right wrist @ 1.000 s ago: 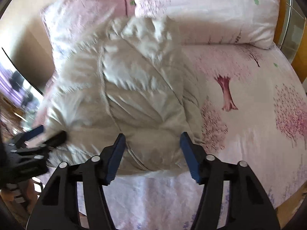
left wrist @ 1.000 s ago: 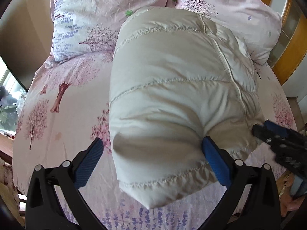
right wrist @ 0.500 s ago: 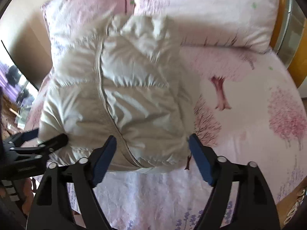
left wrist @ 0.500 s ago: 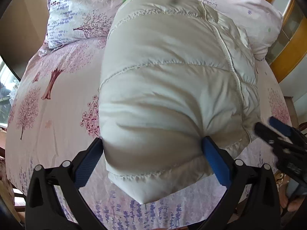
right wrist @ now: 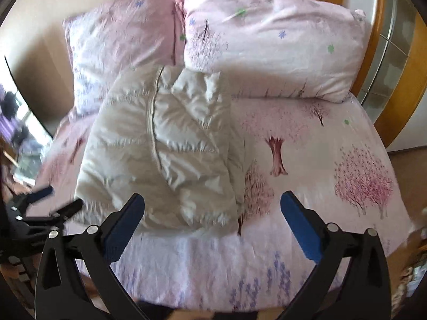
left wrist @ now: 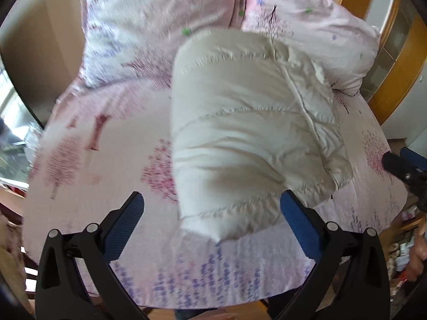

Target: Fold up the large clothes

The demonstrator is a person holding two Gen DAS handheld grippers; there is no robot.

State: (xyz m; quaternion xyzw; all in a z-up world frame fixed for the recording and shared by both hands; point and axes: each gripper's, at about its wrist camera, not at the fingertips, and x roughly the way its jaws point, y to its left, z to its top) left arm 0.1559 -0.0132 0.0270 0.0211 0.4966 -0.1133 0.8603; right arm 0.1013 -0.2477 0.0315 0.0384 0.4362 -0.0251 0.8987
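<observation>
In the left wrist view, the left hand-held gripper (left wrist: 210, 208) is seen at the bottom of the frame with its blue pads spread wide and nothing clamped between them; the near corner of the jacket (left wrist: 248, 133) lies in the gap, just beside the right-hand pad. In the right wrist view, the right hand-held gripper (right wrist: 212, 209) is likewise spread wide and holds nothing, the jacket's near hem being seen just above and between its pads.

The jacket is a cream, quilted, puffy garment, folded into a thick oblong bundle. Horizontal stitched channels are seen across it, and a zip line runs along its length. It is laid on the bed (left wrist: 80, 160), filling the centre of the left wrist frame and the centre left of the right wrist frame. Its far end is placed against the two pillows (right wrist: 267, 48) at the top of both frames.

The bed is covered by a pink sheet printed with trees. The other gripper is seen at the outer edge of each view, apart from the jacket.
</observation>
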